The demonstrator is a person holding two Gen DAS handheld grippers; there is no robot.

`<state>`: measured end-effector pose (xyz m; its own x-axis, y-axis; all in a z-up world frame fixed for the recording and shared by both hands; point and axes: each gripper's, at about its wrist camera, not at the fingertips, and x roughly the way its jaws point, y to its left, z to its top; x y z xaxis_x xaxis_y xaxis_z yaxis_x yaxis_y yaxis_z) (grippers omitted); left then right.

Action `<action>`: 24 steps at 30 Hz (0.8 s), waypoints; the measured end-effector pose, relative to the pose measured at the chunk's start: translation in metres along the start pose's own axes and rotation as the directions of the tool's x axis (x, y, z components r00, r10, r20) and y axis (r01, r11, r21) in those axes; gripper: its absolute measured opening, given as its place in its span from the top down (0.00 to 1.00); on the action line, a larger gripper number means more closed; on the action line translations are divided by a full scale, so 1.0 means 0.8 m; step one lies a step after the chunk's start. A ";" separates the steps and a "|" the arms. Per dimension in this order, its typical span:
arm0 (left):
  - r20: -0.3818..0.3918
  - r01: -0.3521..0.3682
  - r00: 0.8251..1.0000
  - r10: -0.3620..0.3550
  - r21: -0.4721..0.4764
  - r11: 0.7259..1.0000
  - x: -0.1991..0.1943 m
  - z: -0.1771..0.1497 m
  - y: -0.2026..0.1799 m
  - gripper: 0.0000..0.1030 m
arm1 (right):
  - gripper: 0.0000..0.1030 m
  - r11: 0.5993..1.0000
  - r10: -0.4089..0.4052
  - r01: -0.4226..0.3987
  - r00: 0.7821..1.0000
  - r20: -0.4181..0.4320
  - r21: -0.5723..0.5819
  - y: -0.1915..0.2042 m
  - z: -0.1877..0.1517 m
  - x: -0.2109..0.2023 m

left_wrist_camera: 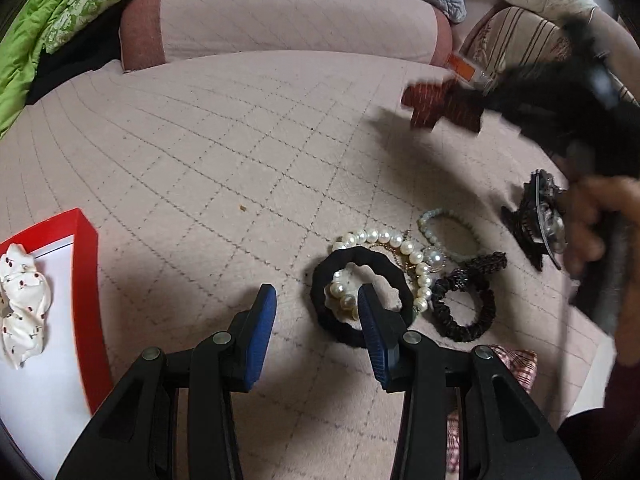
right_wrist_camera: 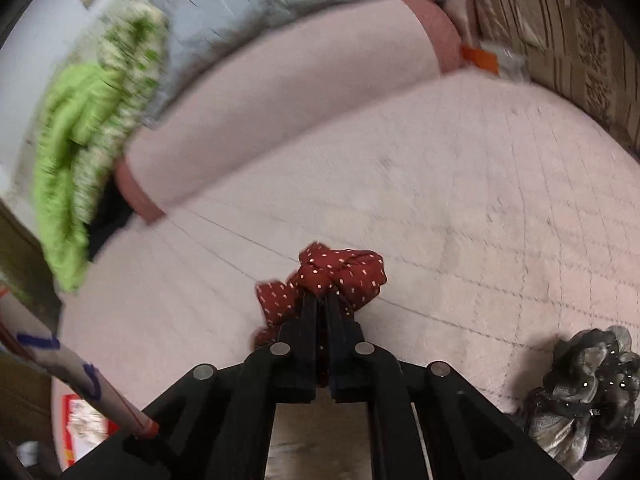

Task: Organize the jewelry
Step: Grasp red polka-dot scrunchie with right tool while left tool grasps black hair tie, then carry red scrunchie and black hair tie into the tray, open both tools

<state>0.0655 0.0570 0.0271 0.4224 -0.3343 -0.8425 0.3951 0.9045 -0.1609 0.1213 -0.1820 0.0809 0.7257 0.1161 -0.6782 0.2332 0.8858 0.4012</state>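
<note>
A pink quilted bed (left_wrist_camera: 224, 152) carries a red box (left_wrist_camera: 86, 280), pearl necklace (left_wrist_camera: 400, 240), black scrunchie (left_wrist_camera: 320, 296) and hair claw (left_wrist_camera: 536, 220).

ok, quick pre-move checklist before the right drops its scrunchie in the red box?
1. Right hand-held gripper shut on the dark red polka-dot fabric scrunchie: ok.
2. Scrunchie lifted off the pink quilted bed cover: ok.
3. Red-rimmed white box in left wrist view, with free space beside the white printed scrunchie: ok.
4. Left hand-held gripper open and holding nothing: ok.
5. Left gripper's fingers sit close to the black fabric scrunchie and white pearl strand; contact: cannot tell.
6. Right wrist view sharp enough to aim: not ok, motion blur.
</note>
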 end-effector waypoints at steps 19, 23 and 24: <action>0.166 -0.018 0.986 0.020 -0.014 1.000 -0.072 0.015 -0.001 0.94 | 0.96 0.981 0.179 -0.176 0.984 0.025 -0.081 0.068 -0.018 -0.041; 0.211 -0.043 0.976 0.052 -0.049 0.998 -0.105 0.016 0.016 0.94 | 0.96 0.972 0.200 -0.196 0.980 0.020 -0.126 0.091 -0.029 -0.049; 0.218 -0.048 0.974 0.060 -0.059 0.997 -0.111 0.014 0.022 0.94 | 0.96 0.969 0.207 -0.203 0.978 0.017 -0.142 0.099 -0.033 -0.051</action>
<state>0.0440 0.0993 0.1051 0.6133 -0.3294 -0.7179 0.3253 0.9336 -0.1505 0.0931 -0.1048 0.1243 0.7693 0.2892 -0.5697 -0.0129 0.8985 0.4387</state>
